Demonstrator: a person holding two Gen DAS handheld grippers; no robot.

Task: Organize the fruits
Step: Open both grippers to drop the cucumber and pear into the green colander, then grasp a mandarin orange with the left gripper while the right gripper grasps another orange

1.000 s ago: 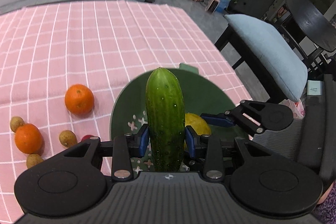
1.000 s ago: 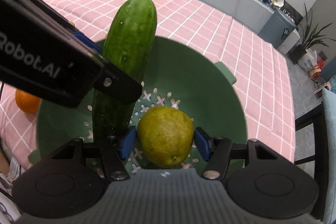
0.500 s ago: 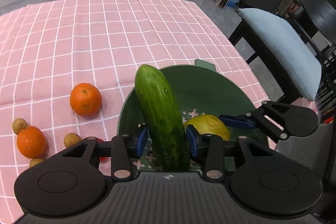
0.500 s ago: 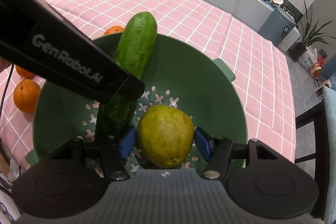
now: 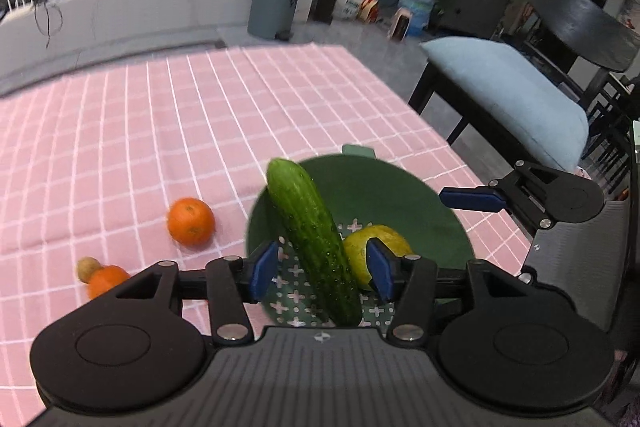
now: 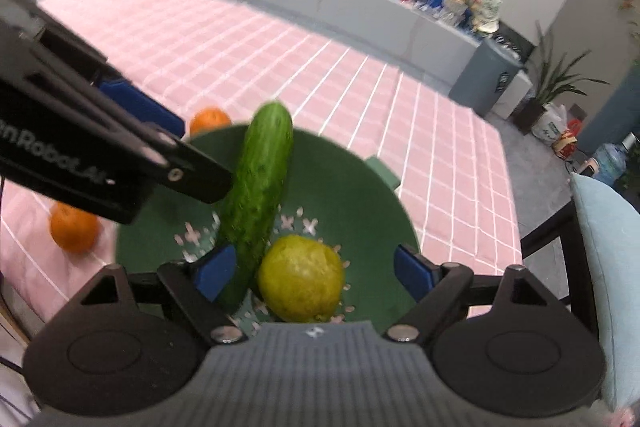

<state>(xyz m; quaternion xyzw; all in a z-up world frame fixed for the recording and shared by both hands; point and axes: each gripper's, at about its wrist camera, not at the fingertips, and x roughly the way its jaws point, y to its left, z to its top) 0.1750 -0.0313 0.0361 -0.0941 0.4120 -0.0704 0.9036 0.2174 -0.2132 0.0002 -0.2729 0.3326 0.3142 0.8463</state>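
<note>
Left wrist view: mostly sharp, bowl right up front
Cucumber (image 5: 316, 247): lying slanted in the green colander bowl (image 5: 384, 195), tip poking over the rim, low end down on the perforated floor
Yellow-green fruit (image 5: 384, 243): in the bowl too, snug against the cucumber
Left gripper (image 5: 322, 269): blue pads spread apart, gaps on both sides of the cucumber, gripping nothing
Right gripper (image 6: 314, 269): opened wide, fruit (image 6: 302, 277) sitting loose between the pads, cucumber (image 6: 260, 195) just beside the left-hand pad
Outside the bowl: 2 oranges, near one (image 5: 191, 221) and far one (image 5: 106, 279), plus 1 small brown fruit (image 5: 87, 268) touching that one, all on the pink checked cloth (image 5: 160, 131)
Right wrist view: blurry, same bowl (image 6: 360, 203)
</note>
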